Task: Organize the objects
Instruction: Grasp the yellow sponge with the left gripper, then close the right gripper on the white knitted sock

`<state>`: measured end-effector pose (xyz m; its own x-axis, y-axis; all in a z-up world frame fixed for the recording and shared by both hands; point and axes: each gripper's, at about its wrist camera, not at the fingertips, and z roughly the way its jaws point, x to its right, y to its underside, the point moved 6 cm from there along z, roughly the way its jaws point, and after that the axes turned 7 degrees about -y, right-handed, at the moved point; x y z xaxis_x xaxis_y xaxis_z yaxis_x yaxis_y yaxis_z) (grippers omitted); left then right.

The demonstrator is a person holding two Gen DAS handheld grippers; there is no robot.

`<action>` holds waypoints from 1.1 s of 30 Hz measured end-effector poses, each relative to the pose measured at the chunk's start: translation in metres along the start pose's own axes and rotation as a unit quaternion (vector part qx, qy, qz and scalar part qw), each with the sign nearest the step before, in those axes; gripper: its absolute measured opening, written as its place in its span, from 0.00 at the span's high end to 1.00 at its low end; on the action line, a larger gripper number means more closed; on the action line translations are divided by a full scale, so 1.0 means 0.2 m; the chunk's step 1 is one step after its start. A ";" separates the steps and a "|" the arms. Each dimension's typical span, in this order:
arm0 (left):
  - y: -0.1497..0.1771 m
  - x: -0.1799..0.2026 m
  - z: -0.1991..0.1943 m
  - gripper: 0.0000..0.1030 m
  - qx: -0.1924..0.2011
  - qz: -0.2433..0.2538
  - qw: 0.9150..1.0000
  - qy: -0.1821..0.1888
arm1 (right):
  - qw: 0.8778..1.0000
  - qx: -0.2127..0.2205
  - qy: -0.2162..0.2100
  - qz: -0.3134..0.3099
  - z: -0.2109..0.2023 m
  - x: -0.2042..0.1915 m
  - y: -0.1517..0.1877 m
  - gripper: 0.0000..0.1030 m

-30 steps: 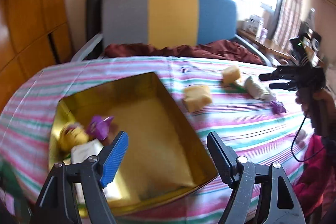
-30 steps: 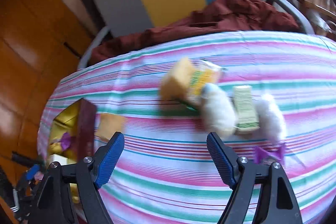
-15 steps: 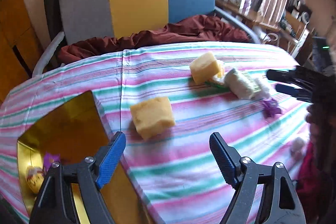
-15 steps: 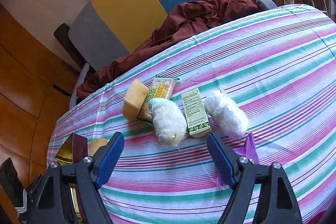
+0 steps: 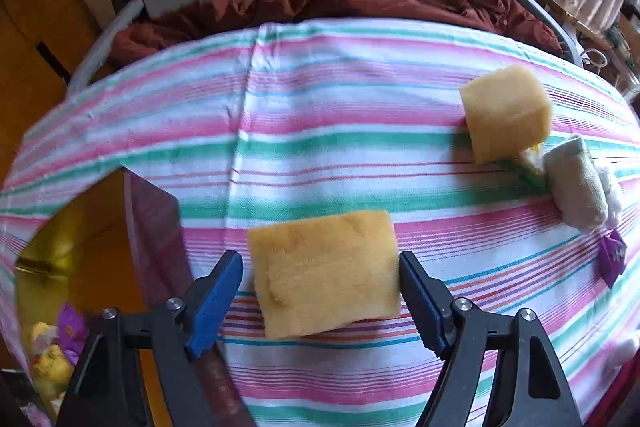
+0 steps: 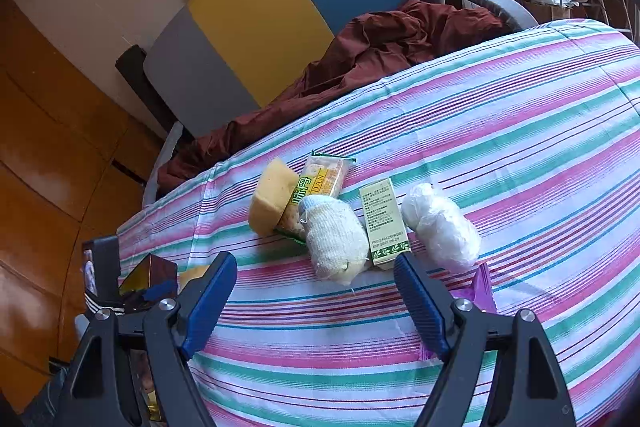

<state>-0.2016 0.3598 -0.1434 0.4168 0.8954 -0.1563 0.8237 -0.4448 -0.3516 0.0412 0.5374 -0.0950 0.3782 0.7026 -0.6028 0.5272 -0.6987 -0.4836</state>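
A yellow sponge [image 5: 324, 271] lies on the striped tablecloth [image 5: 320, 131], between the jaws of my left gripper [image 5: 318, 267]. The jaws are closing; the right pad is at the sponge's edge and a gap remains at the left pad. The gold tin [image 5: 92, 227] stands open just to the left, with wrapped sweets [image 5: 52, 351] inside. My right gripper [image 6: 314, 263] hangs open over the cloth, just short of a white knit roll [image 6: 336, 239], a green-and-white box [image 6: 384, 219] and a white wrapped bundle [image 6: 440, 227].
A second sponge [image 6: 272, 199] leans on a snack packet [image 6: 320, 183]. A purple wrapper [image 6: 478, 287] lies by my right finger. Behind the table stands a grey, yellow and blue chair [image 6: 272, 19] with dark red cloth [image 6: 380, 47] on it.
My left gripper moved right from over the tin and dropped down around the sponge, its jaws narrowing. The right gripper shifted only slightly at first, then held still.
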 end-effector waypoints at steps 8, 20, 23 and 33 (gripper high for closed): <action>0.06 0.07 -0.11 0.39 0.068 0.021 0.997 -0.001 | 0.999 0.028 0.019 0.038 -0.05 0.10 -0.04 0.20; 0.64 0.49 -0.34 0.39 0.162 0.118 0.977 0.070 | 0.996 0.035 0.022 0.076 -0.07 0.19 -0.05 0.25; 0.65 0.50 -0.31 0.39 0.182 0.113 0.974 0.075 | 0.997 0.026 0.034 0.061 -0.04 0.18 -0.04 0.32; 0.63 0.48 -0.28 0.39 0.200 0.100 0.970 0.095 | 0.996 -0.008 0.080 -0.032 0.07 0.06 0.01 0.44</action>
<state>-0.0377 0.3885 -0.1514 0.6480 0.7552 -0.0993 0.5189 -0.5331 -0.6682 0.0365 0.5424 -0.1122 0.4585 0.7590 -0.4622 0.5663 -0.6504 -0.5062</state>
